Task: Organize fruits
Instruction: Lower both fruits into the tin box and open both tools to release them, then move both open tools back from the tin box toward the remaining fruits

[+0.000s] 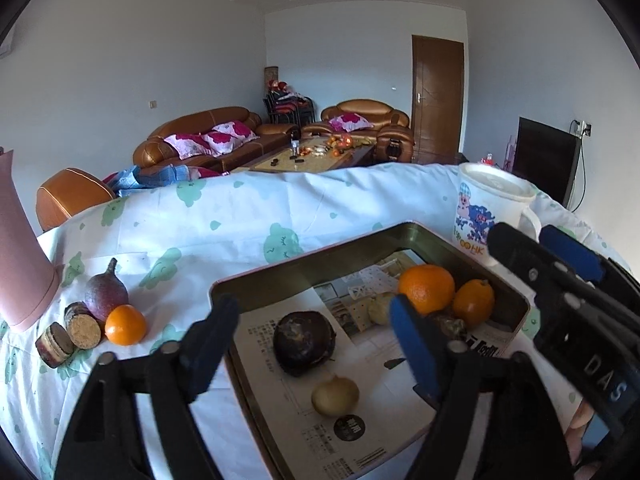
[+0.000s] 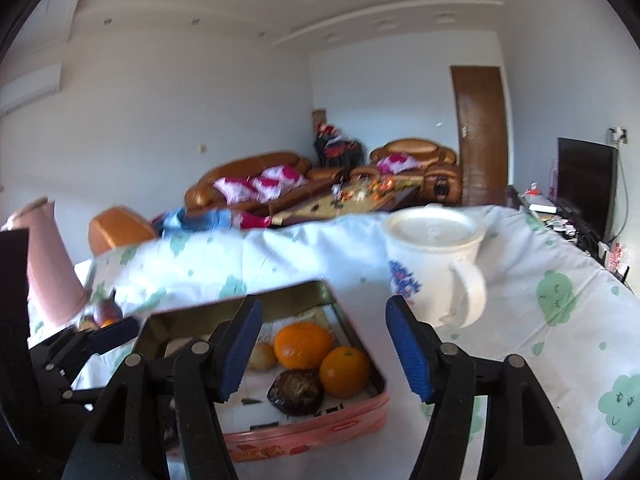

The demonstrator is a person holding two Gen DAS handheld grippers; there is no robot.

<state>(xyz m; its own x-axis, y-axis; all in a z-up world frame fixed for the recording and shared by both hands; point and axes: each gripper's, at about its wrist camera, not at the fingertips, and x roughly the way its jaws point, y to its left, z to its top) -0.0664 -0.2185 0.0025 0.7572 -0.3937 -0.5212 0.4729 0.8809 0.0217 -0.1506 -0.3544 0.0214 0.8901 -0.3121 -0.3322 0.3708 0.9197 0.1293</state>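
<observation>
Soft daylight; right wrist view motion-blurred, left sharper; fisheye bending, dark corners.

Both tools are black plastic; the left gripper point(image 1: 316, 340) carries flat jaws faced with blue ribbed pads and round silver pivot screws on its linkage arms; the right gripper point(image 2: 324, 348) is built alike, with white letters "DAS" printed along its body.
</observation>
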